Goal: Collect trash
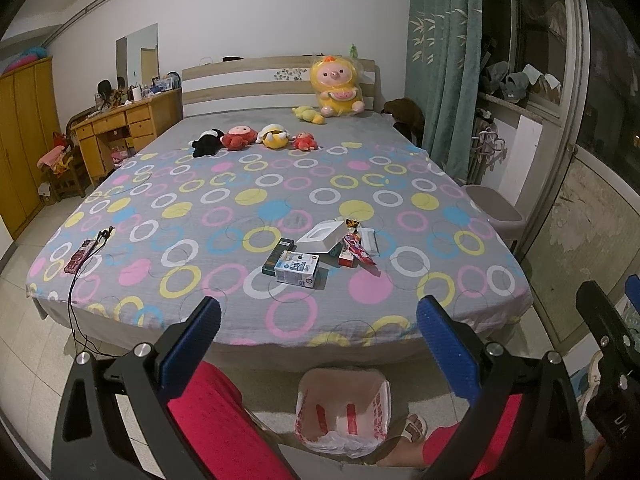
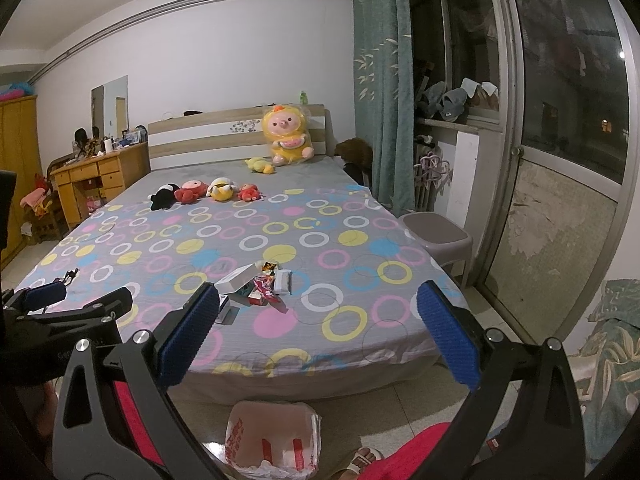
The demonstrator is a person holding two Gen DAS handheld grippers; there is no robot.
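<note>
1. While both grippers hang above the floor at the foot of the bed, the left gripper (image 1: pixel 318 322) has its blue ribbed pads spread wide, nothing between them.
2. Right gripper (image 2: pixel 318 310): same, blue pads wide apart, empty.
3. Trash sits in one cluster on the grey bedsheet with coloured rings (image 1: pixel 248 184), near the foot end, right of centre.
4. Cluster items: white and blue printed carton (image 1: pixel 297 269) nearest the foot edge, dark green flat box (image 1: pixel 279 255) touching it behind, white open-top box (image 1: pixel 326 236) further back, red shiny snack wrapper (image 1: pixel 359 251) to its right, small red carton (image 1: pixel 347 259) under the wrapper, white packet (image 1: pixel 370 240) beside it.
5. White plastic bag with red print (image 1: pixel 342 412) stands open on the tiled floor, below the bed's foot, between the person's red-clad legs (image 1: pixel 216 420); sandalled foot just right of it.
6. Dark patterned phone-like case with black cable (image 1: pixel 82 255) lies at the bed's left edge, well apart from the trash.
7. Row of small plush toys (image 1: pixel 256 138) plus big yellow plush (image 1: pixel 338 88) up by the headboard.
</note>
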